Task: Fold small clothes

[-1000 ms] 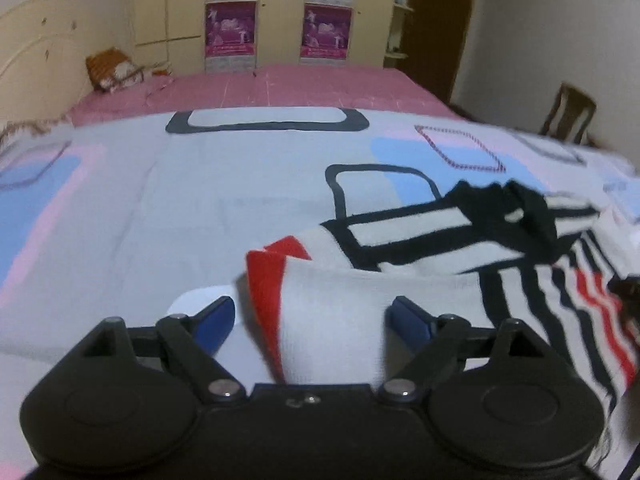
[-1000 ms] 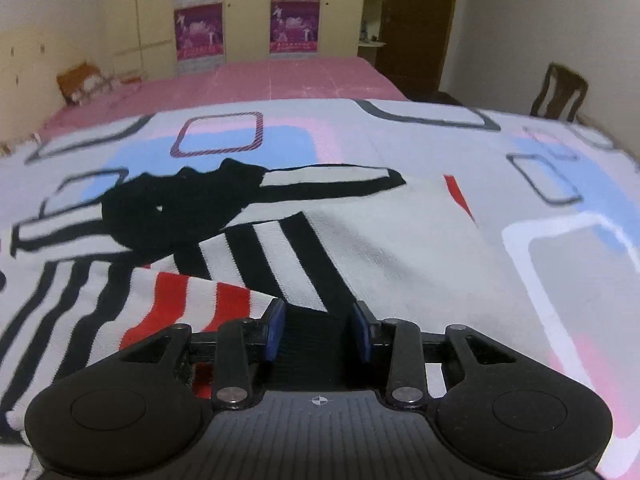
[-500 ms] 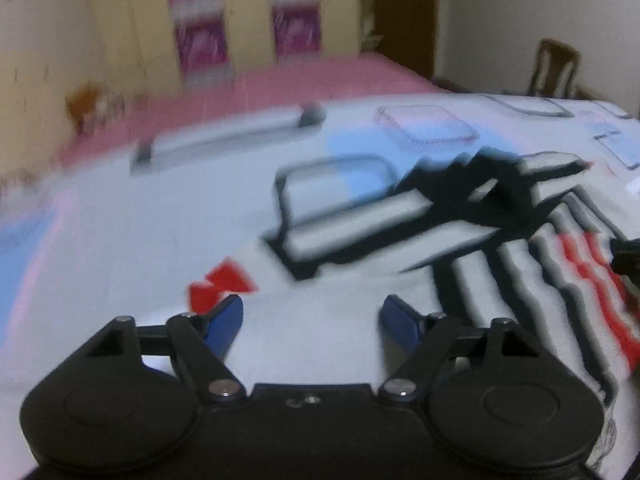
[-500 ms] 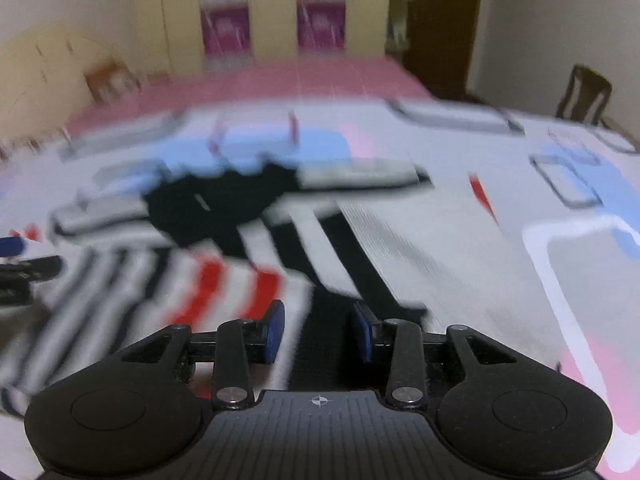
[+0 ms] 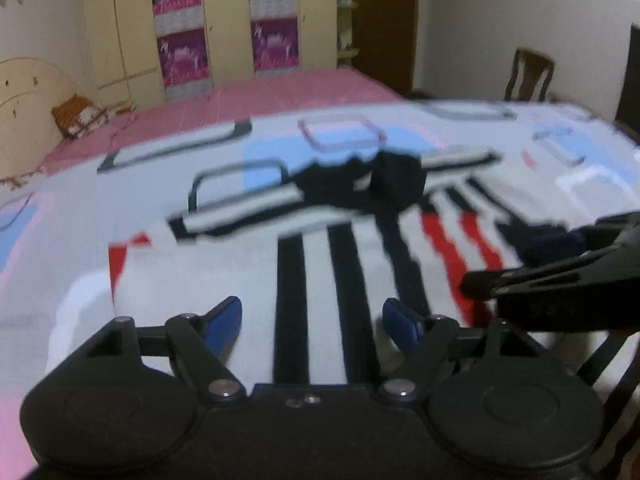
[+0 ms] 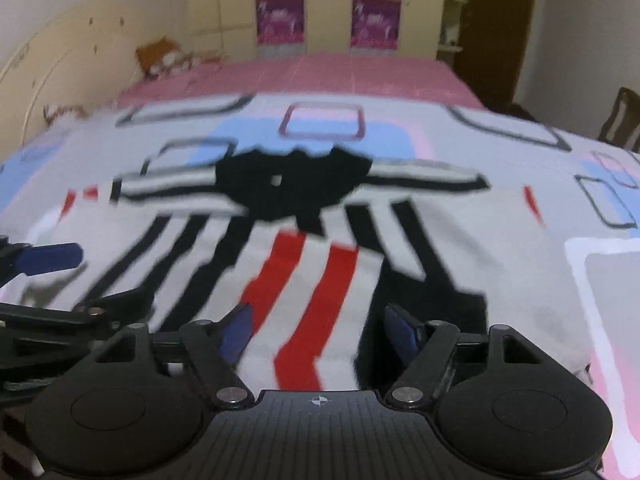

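Note:
A small white sweater point(image 5: 320, 264) with black and red stripes and a black collar lies spread on the patterned bedspread point(image 5: 80, 208); it also shows in the right wrist view point(image 6: 312, 264). My left gripper point(image 5: 312, 326) is open, low over the sweater's near hem, with fabric between its blue pads. My right gripper point(image 6: 316, 332) is open over the red-striped part. The right gripper's body point(image 5: 560, 272) shows at the right of the left wrist view; the left gripper's blue fingertip point(image 6: 52, 258) shows at the left of the right wrist view.
Beyond the bedspread lies a pink bed sheet point(image 5: 248, 100). An orange-and-white cushion point(image 5: 80, 114) sits at the headboard. Cupboards with purple posters point(image 5: 228, 28) line the far wall. A wooden chair point(image 5: 528, 74) stands at the right.
The right gripper has opened and let go of the black-edged fabric. Both grippers have swung toward the sweater's middle, now side by side. The left gripper stayed open. The folded sleeve flap is out of view.

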`<state>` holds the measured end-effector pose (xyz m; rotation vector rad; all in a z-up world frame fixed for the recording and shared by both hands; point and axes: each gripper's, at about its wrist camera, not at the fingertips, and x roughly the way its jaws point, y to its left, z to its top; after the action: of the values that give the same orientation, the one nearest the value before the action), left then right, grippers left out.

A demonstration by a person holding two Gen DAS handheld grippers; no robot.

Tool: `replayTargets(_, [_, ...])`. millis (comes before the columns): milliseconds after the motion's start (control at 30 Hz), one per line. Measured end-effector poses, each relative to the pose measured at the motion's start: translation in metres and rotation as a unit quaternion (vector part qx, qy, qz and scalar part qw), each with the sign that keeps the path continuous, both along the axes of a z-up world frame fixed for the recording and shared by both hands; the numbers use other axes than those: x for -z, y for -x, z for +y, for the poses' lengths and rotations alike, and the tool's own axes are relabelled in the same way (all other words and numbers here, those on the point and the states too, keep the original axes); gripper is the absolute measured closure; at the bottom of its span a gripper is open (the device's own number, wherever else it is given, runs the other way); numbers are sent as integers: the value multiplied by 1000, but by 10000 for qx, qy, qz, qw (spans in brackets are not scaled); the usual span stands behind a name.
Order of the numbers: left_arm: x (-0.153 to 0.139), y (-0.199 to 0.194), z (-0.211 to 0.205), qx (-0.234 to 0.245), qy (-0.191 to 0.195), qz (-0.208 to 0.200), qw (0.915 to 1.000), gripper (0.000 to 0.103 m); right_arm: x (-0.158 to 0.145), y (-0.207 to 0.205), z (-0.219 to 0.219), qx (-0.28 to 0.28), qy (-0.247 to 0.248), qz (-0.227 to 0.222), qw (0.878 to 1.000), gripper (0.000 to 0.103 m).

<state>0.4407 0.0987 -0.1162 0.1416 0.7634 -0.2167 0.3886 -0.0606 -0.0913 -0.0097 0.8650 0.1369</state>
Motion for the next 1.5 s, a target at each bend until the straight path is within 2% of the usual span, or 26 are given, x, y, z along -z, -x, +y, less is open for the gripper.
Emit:
replayTargets(67, [5, 5, 9, -92, -63, 13, 9999, 23, 5, 3, -10, 145, 236, -37, 9996, 33])
replayTargets(167, [3, 9, 33, -275, -57, 11, 9996, 16, 4, 5, -45, 776, 313, -17, 9965, 33])
replayTargets(233, [4, 8, 40, -315, 44, 58, 9995, 16, 6, 4, -56, 823, 54, 92, 9965, 36])
replayTargets(300, [3, 7, 40, -359, 51, 59, 9993, 18, 4, 4, -50, 782, 119, 44, 9969, 46])
replayTargets(400, [-3, 12, 36, -327, -3, -72, 9994, 23, -8, 13, -42, 760, 245, -297, 9964, 47])
replayTargets(500, [6, 9, 33, -272, -92, 86, 9996, 21, 6, 8, -40, 620, 379, 80, 9973, 47])
replayTargets(567, [3, 10, 36, -319, -62, 98, 9994, 21, 3, 8, -45, 654, 253, 90, 9975, 47])
replayTargets(633, [-4, 18, 39, -404, -73, -1, 9992, 22, -7, 15, -49, 679, 192, -117, 9974, 47])
replayTargets(700, [-11, 29, 43, -503, 10, -103, 9987, 10, -15, 25, -58, 679, -44, -250, 9974, 47])
replayTargets(833, [-17, 48, 41, -673, -125, -158, 9975, 8, -21, 41, -77, 681, -385, -224, 9967, 47])
replayTargets(1000, [-30, 84, 27, -771, -243, -265, 9964, 8, -29, 76, -97, 525, -539, -289, 9967, 47])
replayTargets(1167, [-37, 127, 10, -854, -373, -306, 9952, 9, -34, 127, -131, 563, -576, -275, 9964, 47])
replayTargets(1267, [-38, 155, 1, -909, -434, -279, 9945, 9, -34, 156, -153, 685, -621, -276, 9953, 26])
replayTargets(1333, [-37, 176, -3, -945, -445, -256, 9942, 10, -34, 176, -168, 702, -772, -244, 9942, 26])
replayTargets(1400, [-34, 194, -2, -1007, -396, -146, 9940, 15, -33, 196, -183, 668, -968, -179, 9929, 26])
replayTargets(1500, [-25, 223, 11, -1178, -98, 138, 9929, 24, -28, 226, -206, 595, -1324, -26, 9894, 26])
